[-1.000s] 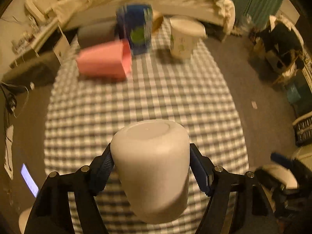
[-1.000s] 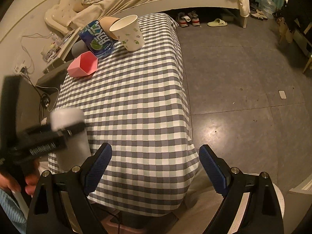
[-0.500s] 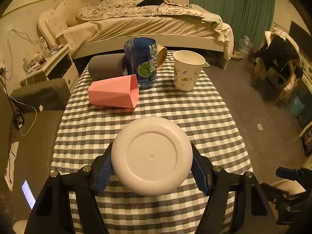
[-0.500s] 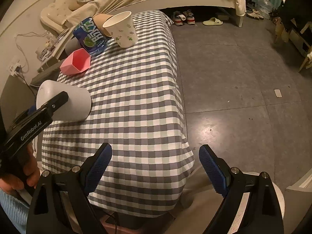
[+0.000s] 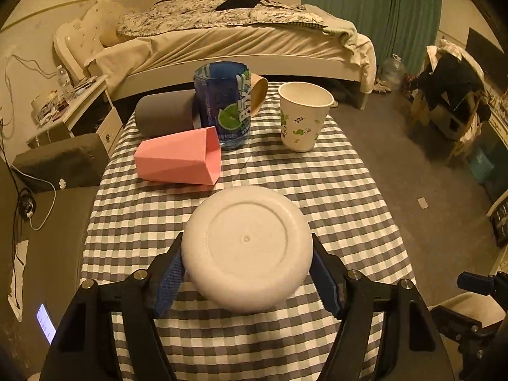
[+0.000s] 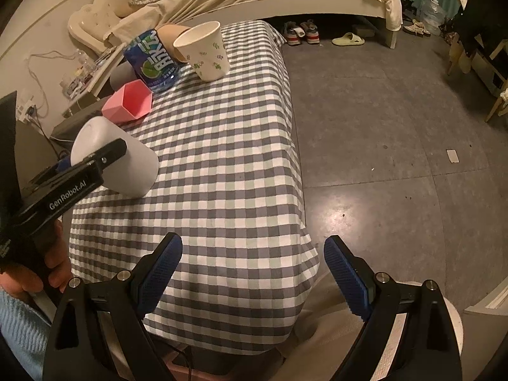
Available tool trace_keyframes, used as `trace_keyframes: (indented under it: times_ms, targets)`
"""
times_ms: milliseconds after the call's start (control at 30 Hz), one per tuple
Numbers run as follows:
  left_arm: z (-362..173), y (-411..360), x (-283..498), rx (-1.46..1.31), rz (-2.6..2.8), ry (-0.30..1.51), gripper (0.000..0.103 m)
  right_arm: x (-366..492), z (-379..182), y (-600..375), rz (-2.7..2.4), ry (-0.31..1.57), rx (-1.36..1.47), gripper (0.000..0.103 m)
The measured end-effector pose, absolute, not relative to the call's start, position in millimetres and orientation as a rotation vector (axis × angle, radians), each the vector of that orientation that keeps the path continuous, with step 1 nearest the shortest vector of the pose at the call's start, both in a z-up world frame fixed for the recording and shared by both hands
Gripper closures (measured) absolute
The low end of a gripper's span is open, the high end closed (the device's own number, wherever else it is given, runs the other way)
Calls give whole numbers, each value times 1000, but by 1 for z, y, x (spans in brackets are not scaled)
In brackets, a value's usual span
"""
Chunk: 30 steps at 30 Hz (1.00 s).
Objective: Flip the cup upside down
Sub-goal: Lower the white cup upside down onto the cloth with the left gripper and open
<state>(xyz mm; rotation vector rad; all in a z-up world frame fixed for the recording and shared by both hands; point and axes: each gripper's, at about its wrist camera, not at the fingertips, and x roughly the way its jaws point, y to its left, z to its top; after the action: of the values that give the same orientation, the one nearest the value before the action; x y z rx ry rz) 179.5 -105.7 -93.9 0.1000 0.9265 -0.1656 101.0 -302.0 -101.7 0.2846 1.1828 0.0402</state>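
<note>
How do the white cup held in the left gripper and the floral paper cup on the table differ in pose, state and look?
The white cup is tilted, base towards the left camera, clamped in the left gripper; the floral paper cup stands upright, mouth up, untouched. The white cup is plain with a rounded base; the paper cup bears green leaf prints. Both are pale and taper towards the base.

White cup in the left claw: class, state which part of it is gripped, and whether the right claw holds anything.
The left claw grips the white cup by its side walls, near the base. The right claw holds nothing.
</note>
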Motion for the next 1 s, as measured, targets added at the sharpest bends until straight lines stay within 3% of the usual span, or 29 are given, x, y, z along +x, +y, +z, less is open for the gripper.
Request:
trace_keyframes:
  times_ms: [300, 733, 1000]
  targets:
    - [-62, -92, 158, 57, -166, 849, 13, 98, -80, -299, 34, 1114, 268, 12]
    - [17, -38, 101, 1, -121, 624, 13, 86, -20, -262, 73, 909, 194, 12]
    - [15, -10, 81, 27, -88, 581, 13, 78, 4, -229, 95, 793, 131, 12]
